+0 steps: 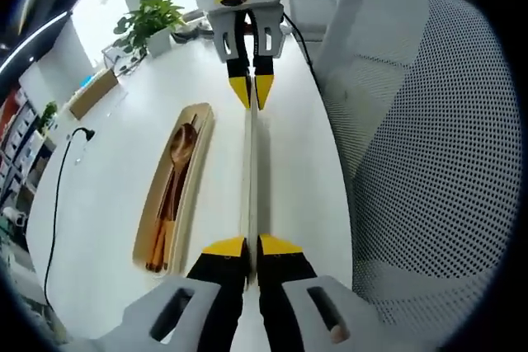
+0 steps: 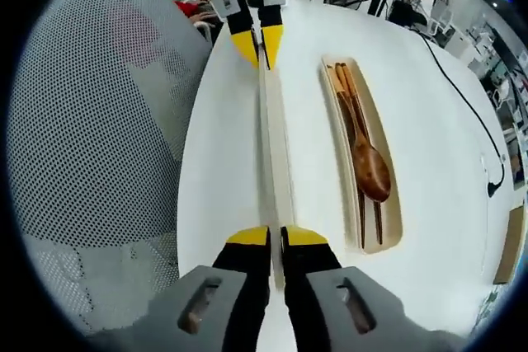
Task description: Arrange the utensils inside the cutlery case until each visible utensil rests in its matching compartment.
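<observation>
A long cream lid (image 1: 251, 171) of the cutlery case is held edge-on above the white table, one end in each gripper. My left gripper (image 1: 252, 246) is shut on its near end, and my right gripper (image 1: 252, 91) is shut on the far end. From the other side, the right gripper (image 2: 276, 236) clamps the lid (image 2: 275, 146) and the left gripper (image 2: 258, 44) grips it opposite. Beside the lid lies the open cutlery case (image 1: 199, 158) (image 2: 391, 166). A wooden spoon (image 1: 181, 147) (image 2: 370, 167) and wooden chopsticks (image 1: 163, 228) (image 2: 343, 92) lie together inside it.
A grey mesh chair back (image 1: 429, 146) (image 2: 99, 121) stands close along the table edge by the lid. A black cable (image 1: 58, 195) (image 2: 470, 113) runs over the table beyond the case. A potted plant (image 1: 153, 18) and a wooden box (image 1: 91, 92) stand at the far end.
</observation>
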`<state>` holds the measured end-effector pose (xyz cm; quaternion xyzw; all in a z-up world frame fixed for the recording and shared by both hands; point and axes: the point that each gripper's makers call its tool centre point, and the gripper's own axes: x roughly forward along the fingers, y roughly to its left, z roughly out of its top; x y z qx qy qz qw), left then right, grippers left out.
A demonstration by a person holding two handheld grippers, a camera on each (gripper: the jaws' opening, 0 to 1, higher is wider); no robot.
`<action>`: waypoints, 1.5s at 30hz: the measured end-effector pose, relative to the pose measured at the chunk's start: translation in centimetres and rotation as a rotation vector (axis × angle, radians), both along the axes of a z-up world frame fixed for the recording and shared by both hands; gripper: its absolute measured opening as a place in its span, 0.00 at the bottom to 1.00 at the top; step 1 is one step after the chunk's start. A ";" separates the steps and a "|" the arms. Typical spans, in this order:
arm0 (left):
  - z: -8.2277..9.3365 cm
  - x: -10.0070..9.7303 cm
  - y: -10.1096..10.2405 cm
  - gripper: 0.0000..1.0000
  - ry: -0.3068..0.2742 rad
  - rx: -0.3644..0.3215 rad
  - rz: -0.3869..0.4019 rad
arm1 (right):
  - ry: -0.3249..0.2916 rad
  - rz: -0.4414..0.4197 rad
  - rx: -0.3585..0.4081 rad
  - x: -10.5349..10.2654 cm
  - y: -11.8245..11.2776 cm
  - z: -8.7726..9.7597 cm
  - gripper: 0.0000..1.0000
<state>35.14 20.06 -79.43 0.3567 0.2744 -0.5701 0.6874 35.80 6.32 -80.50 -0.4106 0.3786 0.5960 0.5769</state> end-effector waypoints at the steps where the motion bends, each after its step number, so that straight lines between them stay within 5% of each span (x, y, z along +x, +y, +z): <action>1: -0.1 0.0 0.1 0.05 -0.002 0.007 0.000 | 0.009 0.008 0.000 -0.2 0.0 0.0 0.01; 5: -0.9 -0.1 0.6 0.10 0.019 0.019 0.008 | 0.065 -0.009 0.015 -1.1 0.2 0.1 0.00; 11: -1.3 -0.5 0.6 0.04 0.018 0.039 -0.027 | 0.125 -0.045 0.040 -1.3 0.2 0.1 0.01; 14: -1.4 -1.2 0.4 0.04 0.066 0.032 -0.026 | 0.101 -0.061 0.035 -1.1 0.2 0.1 0.02; 16: -1.4 -1.2 0.5 0.04 0.067 0.039 -0.031 | 0.064 0.000 0.021 -1.2 0.2 0.0 0.01; 33: -1.7 -0.2 0.6 0.05 0.105 -0.002 0.010 | 0.106 -0.101 0.101 -0.4 0.5 -1.0 0.04; 45: -1.7 0.2 0.4 0.05 0.115 0.001 0.012 | 0.115 -0.068 0.116 -0.7 0.4 -1.2 0.01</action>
